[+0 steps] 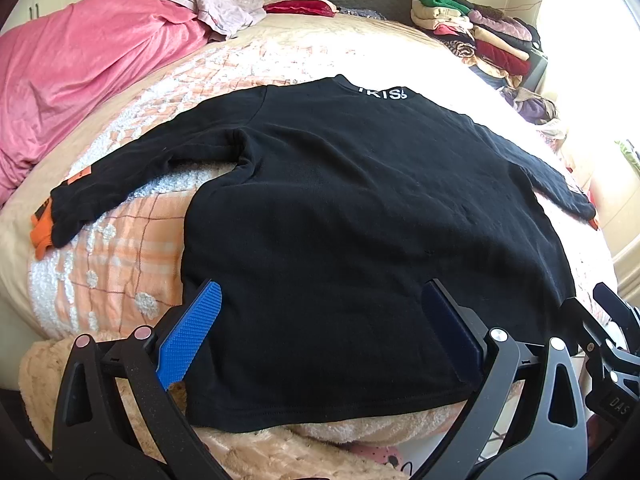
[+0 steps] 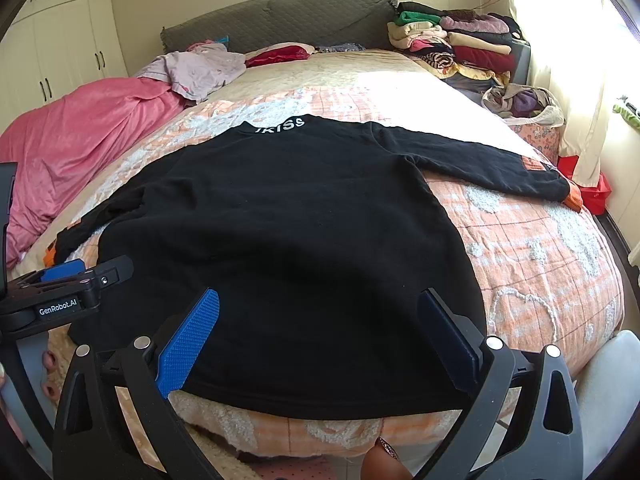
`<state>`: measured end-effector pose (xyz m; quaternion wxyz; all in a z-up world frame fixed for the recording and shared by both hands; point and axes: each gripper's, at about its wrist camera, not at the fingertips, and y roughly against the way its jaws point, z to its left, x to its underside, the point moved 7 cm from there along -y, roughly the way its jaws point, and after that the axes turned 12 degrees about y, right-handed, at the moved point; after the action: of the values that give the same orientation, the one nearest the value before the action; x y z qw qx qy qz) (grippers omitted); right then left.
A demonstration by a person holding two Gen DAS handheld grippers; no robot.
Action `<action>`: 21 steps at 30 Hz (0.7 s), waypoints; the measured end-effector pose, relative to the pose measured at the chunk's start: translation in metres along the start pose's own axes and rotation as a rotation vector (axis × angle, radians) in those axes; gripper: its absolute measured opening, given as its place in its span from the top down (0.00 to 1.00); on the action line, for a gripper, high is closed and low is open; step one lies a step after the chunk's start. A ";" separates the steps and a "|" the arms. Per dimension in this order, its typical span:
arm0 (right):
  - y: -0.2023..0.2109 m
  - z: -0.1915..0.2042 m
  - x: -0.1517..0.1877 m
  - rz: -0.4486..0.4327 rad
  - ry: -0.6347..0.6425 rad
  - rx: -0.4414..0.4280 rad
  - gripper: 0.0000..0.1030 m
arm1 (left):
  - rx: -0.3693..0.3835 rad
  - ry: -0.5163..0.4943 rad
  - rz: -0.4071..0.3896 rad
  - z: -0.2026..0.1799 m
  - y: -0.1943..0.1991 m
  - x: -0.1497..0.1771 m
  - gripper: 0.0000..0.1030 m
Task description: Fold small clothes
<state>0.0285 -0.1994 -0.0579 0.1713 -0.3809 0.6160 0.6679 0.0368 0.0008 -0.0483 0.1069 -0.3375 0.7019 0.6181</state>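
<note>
A black long-sleeved shirt [image 1: 340,208] lies flat on the bed, back up, collar with white letters at the far end, both sleeves spread out with orange cuffs. It also shows in the right wrist view [image 2: 288,232]. My left gripper [image 1: 320,320] is open and empty, its fingers over the near hem, left of the middle. My right gripper [image 2: 320,328] is open and empty over the near hem, toward the right. The left gripper shows at the left edge of the right wrist view [image 2: 80,280]; the right gripper shows at the right edge of the left wrist view [image 1: 608,320].
An orange-and-white checked blanket [image 2: 540,240] covers the bed. A pink quilt [image 1: 80,80] is bunched at the left. A stack of folded clothes [image 2: 452,48] sits at the far right corner by the grey headboard [image 2: 300,16]. A pale garment [image 2: 200,68] lies near the pillows.
</note>
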 end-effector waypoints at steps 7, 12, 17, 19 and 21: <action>0.003 0.004 -0.001 -0.005 0.002 0.004 0.04 | 0.003 -0.001 0.000 -0.001 0.001 0.000 0.09; 0.004 0.003 -0.001 -0.008 0.004 -0.001 0.04 | 0.007 0.000 -0.002 -0.001 0.004 -0.001 0.09; 0.003 0.004 -0.002 -0.008 0.006 -0.002 0.04 | 0.006 0.000 -0.001 -0.001 0.003 -0.001 0.09; 0.003 0.004 -0.002 -0.008 0.006 -0.002 0.04 | 0.005 0.001 -0.002 -0.001 0.004 -0.001 0.09; 0.003 0.004 -0.002 -0.009 0.005 -0.002 0.04 | 0.006 0.001 -0.002 -0.001 0.003 -0.001 0.09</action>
<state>0.0262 -0.1952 -0.0543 0.1723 -0.3854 0.6141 0.6669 0.0357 0.0005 -0.0453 0.1084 -0.3381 0.7035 0.6157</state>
